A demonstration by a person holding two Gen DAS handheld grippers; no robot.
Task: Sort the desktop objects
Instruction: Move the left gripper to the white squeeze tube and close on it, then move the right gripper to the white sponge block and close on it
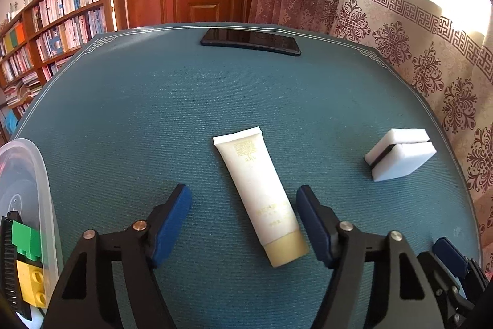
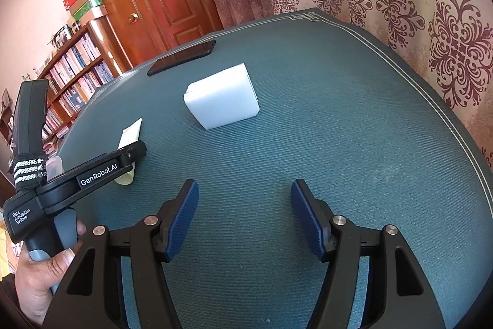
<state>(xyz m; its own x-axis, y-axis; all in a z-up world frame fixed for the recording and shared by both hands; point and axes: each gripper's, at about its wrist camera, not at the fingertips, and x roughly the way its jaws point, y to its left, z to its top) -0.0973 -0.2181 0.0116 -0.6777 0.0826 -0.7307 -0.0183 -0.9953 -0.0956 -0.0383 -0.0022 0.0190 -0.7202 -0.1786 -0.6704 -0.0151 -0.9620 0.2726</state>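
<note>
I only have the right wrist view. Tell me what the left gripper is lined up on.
Observer: The left gripper is open, its blue pads either side of the cream plastic tube with the yellowish cap, which lies flat on the teal mat.
Operator: Report what sits left of that gripper.
Observer: A clear plastic bin at the mat's left edge.
Operator: List what is in it.
Observer: A green toy brick above a yellow toy brick, beside something black and ribbed; the rest is hard to make out.
Operator: Describe the white block's far side.
Observer: The white foam block has a dark slit along one face.
</note>
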